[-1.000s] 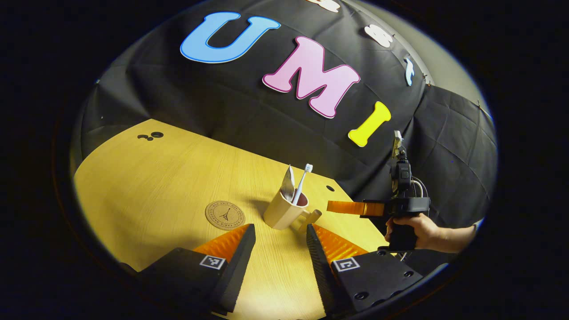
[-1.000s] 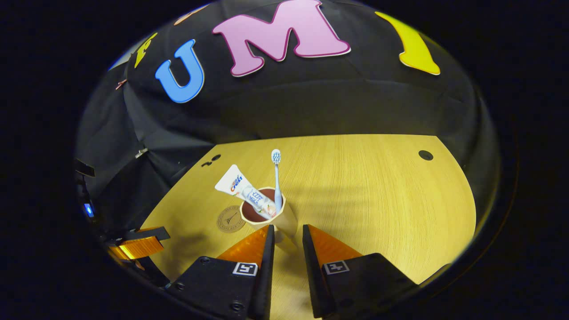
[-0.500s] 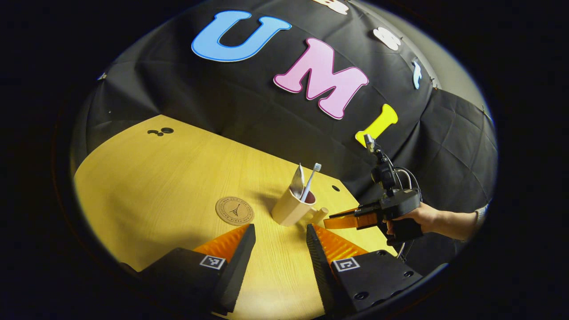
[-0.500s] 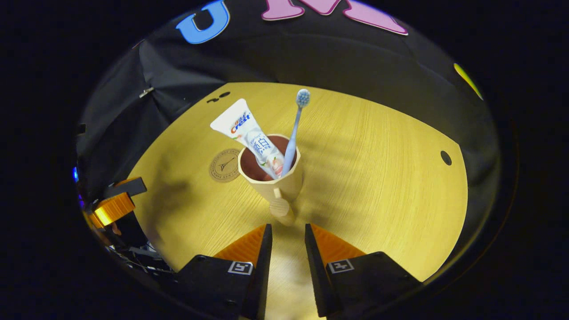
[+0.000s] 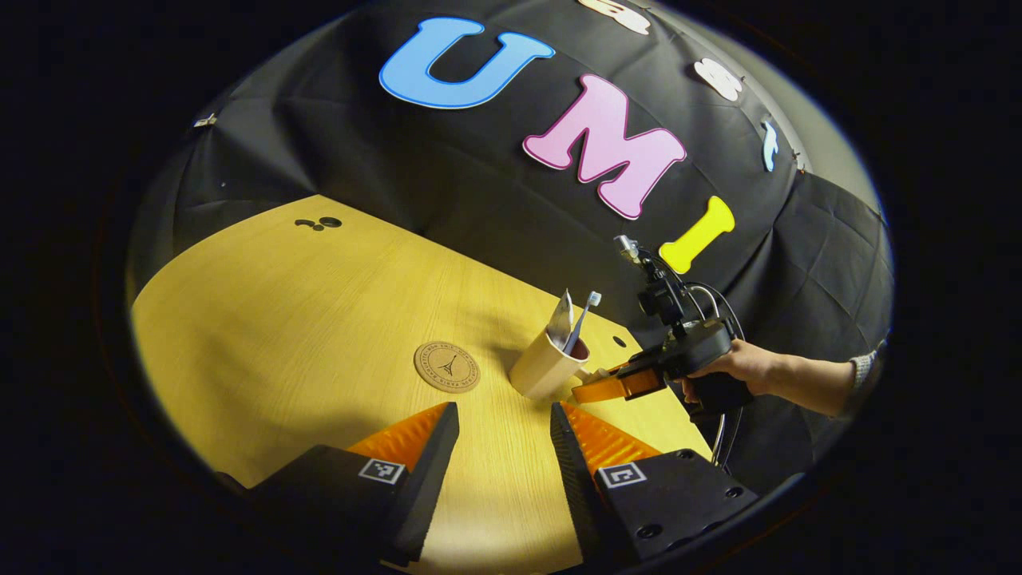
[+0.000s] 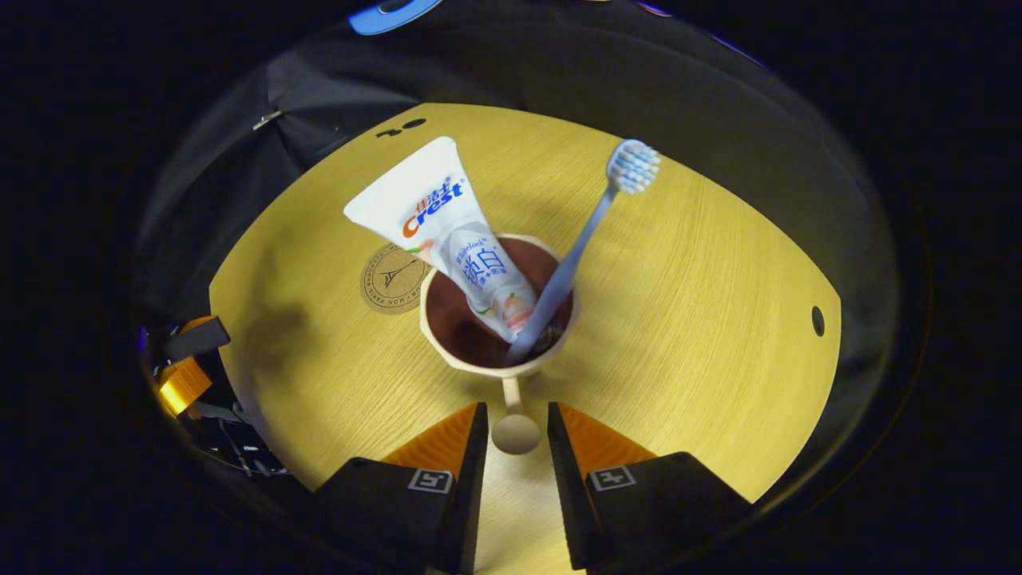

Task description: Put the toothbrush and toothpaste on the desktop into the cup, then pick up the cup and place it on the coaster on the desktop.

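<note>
Brush and paste are in; the cup is not on the coaster yet.
The toothbrush (image 6: 595,231) and toothpaste (image 6: 447,224) stand in the cup (image 6: 499,363) beside the coaster (image 6: 391,279) on the counter (image 6: 703,319). The right tool (image 6: 515,423) has its fingers around the cup handle (image 6: 515,431), not quite squeezing. The left tool (image 5: 499,423) is wide open and holds nothing.

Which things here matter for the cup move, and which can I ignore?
Job:
- cup, toothpaste and toothbrush already in it
- cup handle, lying between the right claw's fingers
- coaster, bare, beside the cup

Ignore:
- left claw, open, holding nothing
- cable holes in the desktop
</note>
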`<state>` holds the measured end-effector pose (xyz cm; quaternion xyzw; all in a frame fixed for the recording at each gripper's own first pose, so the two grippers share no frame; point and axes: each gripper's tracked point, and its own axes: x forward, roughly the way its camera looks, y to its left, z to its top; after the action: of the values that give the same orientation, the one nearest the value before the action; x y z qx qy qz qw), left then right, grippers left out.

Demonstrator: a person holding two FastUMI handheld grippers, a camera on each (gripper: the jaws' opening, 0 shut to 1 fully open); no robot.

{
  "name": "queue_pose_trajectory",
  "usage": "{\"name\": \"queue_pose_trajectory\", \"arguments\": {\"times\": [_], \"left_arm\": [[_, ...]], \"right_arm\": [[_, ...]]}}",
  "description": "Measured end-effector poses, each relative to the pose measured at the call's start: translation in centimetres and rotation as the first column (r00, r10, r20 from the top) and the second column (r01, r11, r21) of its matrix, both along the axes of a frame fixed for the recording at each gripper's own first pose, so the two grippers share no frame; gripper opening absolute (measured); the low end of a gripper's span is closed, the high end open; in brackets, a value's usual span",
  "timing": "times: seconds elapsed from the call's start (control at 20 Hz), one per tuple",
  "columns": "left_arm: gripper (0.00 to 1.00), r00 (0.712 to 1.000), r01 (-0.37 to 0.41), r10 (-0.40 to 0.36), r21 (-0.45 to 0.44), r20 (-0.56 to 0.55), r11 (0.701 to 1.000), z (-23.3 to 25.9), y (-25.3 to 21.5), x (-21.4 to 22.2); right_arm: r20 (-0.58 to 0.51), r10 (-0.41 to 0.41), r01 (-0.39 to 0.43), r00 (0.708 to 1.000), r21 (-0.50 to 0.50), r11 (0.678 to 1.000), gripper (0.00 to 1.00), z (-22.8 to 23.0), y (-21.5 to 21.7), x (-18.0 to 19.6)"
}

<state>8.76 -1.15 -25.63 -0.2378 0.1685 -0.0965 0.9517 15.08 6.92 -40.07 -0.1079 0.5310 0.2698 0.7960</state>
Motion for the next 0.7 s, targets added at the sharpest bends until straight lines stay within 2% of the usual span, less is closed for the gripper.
{"name": "queue_pose_trajectory", "arguments": {"times": [0.15, 0.2, 0.25, 0.5, 0.55, 0.6, 0.7], "left_arm": [[0.74, 1.000, -0.019, 0.019, -0.005, -0.013, 1.000, -0.6, 0.5, -0.3], [0.73, 1.000, -0.025, 0.025, -0.008, -0.015, 1.000, -0.6, 0.7, -0.3], [0.73, 0.999, -0.030, 0.030, -0.013, -0.015, 0.999, -0.7, 0.9, -0.3], [0.73, 0.998, -0.052, 0.052, -0.021, -0.026, 0.998, -1.0, 1.7, -0.2], [0.73, 0.998, -0.056, 0.055, -0.026, -0.025, 0.998, -1.0, 1.7, 0.0], [0.73, 0.998, -0.057, 0.057, -0.028, -0.024, 0.998, -1.0, 1.9, 0.1], [0.73, 0.998, -0.061, 0.060, -0.028, -0.029, 0.998, -1.2, 2.2, 0.2]], "right_arm": [[-0.029, 0.028, -0.028, 0.999, -0.027, 0.999, 0.47, -0.8, 0.7, 0.1], [-0.040, 0.034, -0.036, 0.999, -0.039, 0.999, 0.51, -1.3, 0.8, 0.2], [-0.039, 0.038, -0.040, 0.999, -0.050, 0.998, 0.47, -1.4, 0.9, 0.3], [-0.087, 0.044, -0.052, 0.995, -0.092, 0.994, 0.47, -2.7, 1.1, 0.6], [-0.086, 0.049, -0.058, 0.995, -0.096, 0.994, 0.38, -2.9, 1.2, 0.7], [-0.083, 0.051, -0.060, 0.995, -0.105, 0.993, 0.47, -3.1, 1.2, 0.9], [-0.089, 0.047, -0.058, 0.995, -0.121, 0.991, 0.47, -3.3, 1.2, 1.0]]}}
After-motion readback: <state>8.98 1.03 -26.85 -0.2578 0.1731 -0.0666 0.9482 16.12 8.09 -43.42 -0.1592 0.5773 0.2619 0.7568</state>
